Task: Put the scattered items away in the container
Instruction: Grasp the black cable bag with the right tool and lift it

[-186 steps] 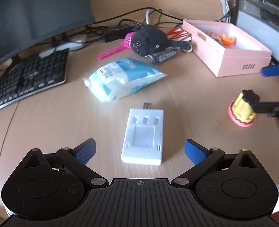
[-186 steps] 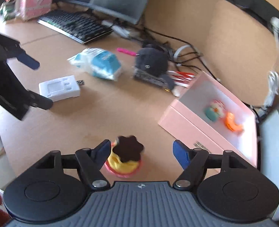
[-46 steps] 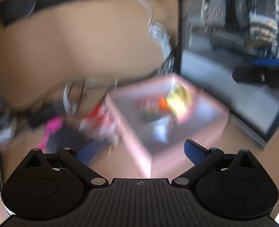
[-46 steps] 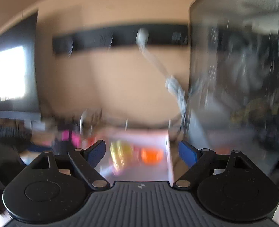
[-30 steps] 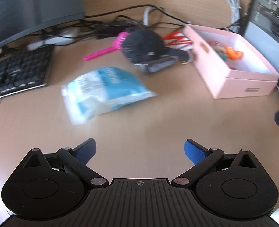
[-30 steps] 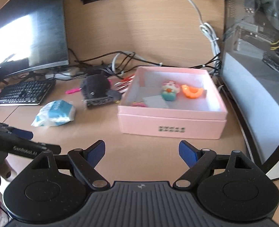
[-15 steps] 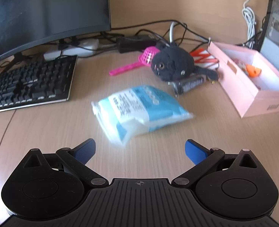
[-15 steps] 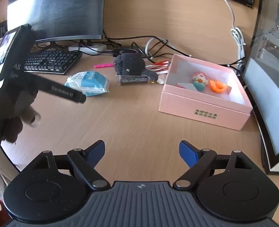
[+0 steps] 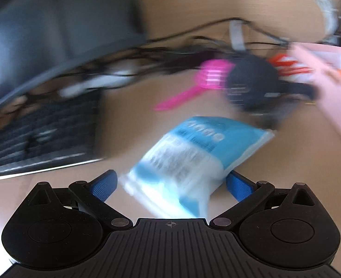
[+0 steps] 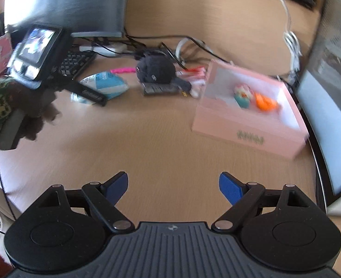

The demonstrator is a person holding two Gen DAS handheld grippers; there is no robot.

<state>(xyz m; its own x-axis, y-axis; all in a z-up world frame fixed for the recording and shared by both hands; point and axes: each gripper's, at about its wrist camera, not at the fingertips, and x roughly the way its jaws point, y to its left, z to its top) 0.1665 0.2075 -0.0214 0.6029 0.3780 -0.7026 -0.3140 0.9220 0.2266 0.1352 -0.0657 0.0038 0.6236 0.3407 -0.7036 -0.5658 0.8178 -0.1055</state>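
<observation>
A blue and white tissue pack (image 9: 193,159) lies on the desk, its near end between the blue fingertips of my left gripper (image 9: 170,186), which stands open around it, pads apart from it. The right wrist view shows the same pack (image 10: 105,85) under the left tool's finger. Behind it sit a black plush toy (image 9: 251,85), a pink scoop (image 9: 193,85) and a dark flat gadget (image 10: 161,90). The pink box (image 10: 251,136) at the right holds a small figure (image 10: 242,95) and an orange toy (image 10: 264,102). My right gripper (image 10: 172,186) is open over bare desk, holding nothing.
A keyboard (image 9: 38,136) and a monitor (image 9: 61,30) stand at the left, with cables (image 9: 182,46) along the back wall. A computer case (image 10: 332,81) borders the desk on the right. A gloved hand (image 10: 15,106) holds the left tool.
My left gripper has moved forward and down onto the tissue pack, which now lies between its fingers. The right gripper's view has shifted a little; the box sits further right.
</observation>
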